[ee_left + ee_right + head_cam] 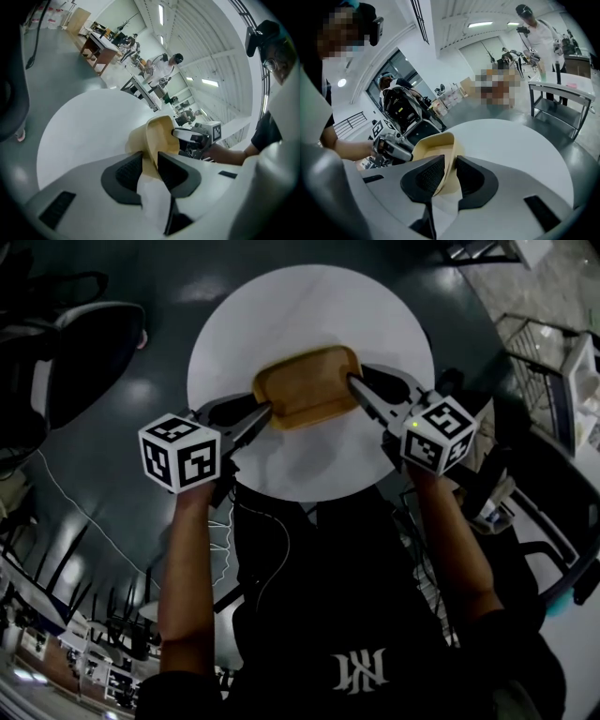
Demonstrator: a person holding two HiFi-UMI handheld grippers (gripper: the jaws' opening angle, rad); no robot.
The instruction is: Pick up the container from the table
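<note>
Over the table [394, 324], head view alone shows the container [307, 385] whole.

I wear a black T-shirt [309, 615] with a white emblem [361, 670]. My grey, black-padded left gripper [265, 412] and right gripper [354, 382] each carry a white cube [180, 453] of black square markers.

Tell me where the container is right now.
In the head view's centre, the container is over the white table, its left rim in the left gripper, its right rim in the right gripper.
</note>
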